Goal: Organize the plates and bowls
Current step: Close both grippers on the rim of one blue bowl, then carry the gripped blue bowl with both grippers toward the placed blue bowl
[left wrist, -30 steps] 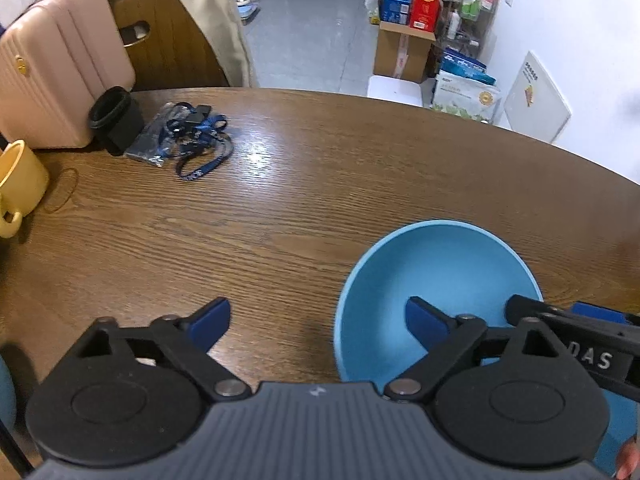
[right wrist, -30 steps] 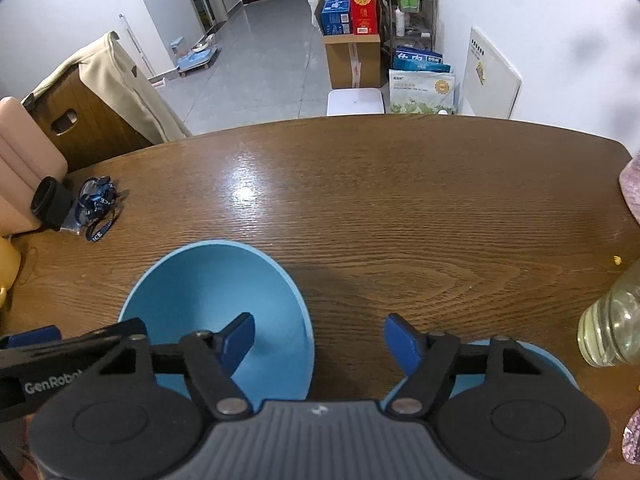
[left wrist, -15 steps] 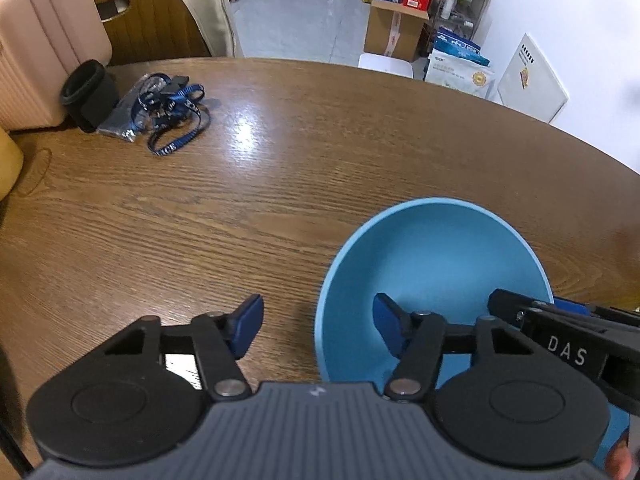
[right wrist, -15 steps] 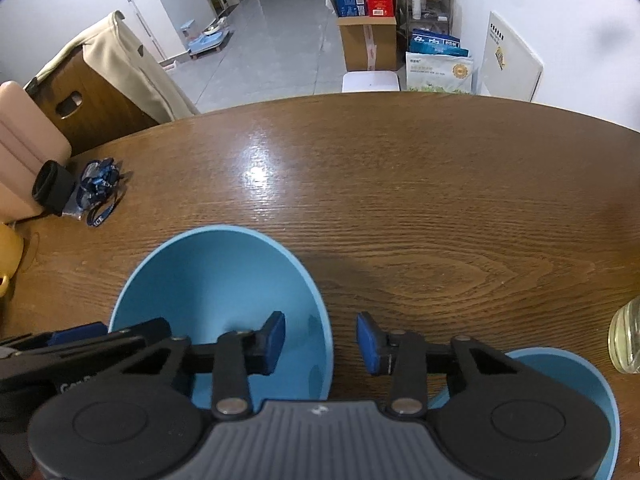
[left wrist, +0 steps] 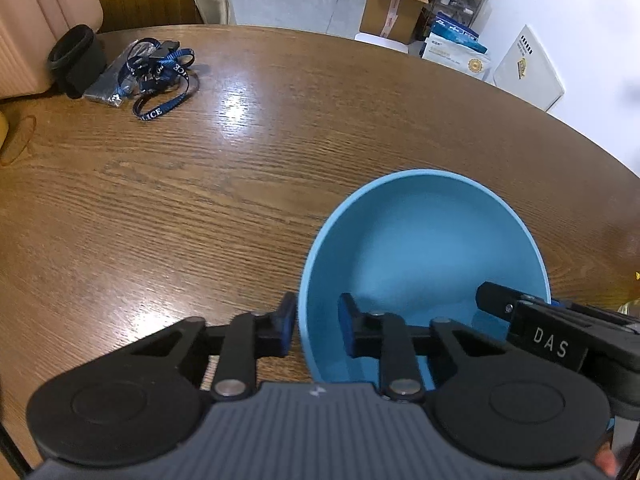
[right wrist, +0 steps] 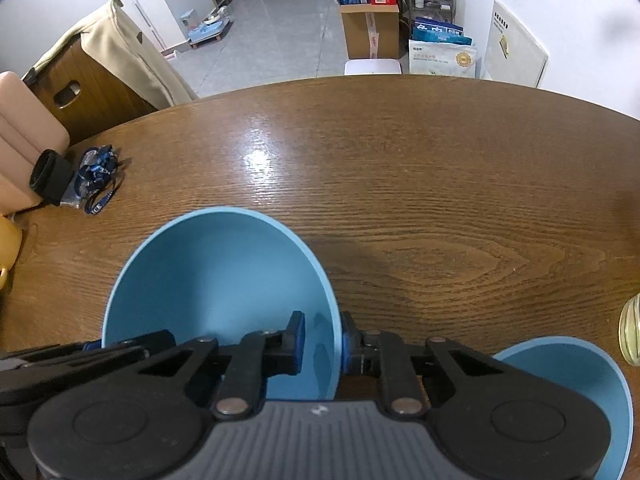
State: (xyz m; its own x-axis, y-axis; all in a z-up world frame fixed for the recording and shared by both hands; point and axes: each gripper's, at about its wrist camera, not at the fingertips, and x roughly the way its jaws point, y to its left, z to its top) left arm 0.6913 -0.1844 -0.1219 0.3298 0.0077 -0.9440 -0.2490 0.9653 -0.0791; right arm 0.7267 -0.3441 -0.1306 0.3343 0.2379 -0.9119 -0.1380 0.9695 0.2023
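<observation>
While both tools point steeply down at the wooden tabletop [left wrist: 248,184], they meet on one blue bowl [left wrist: 424,248] that sits near the front edge. On its left side the left tool [left wrist: 318,326] straddles the rim, one blue pad outside the wall and one inside; its jaws have just been closing, and a sliver of gap still shows on the inner side, so I cannot tell if the pinch is firm. Across the bowl [right wrist: 216,280] the right tool [right wrist: 322,340] has the opposite rim between its pads, its jaws likewise just closing, the outer pad touching the wall. Just right of it, apart from the first, a second blue bowl [right wrist: 576,384] pokes out from behind that tool. Far off to the left lie a blue lanyard [left wrist: 160,76] and a black cylinder [left wrist: 74,60].
</observation>
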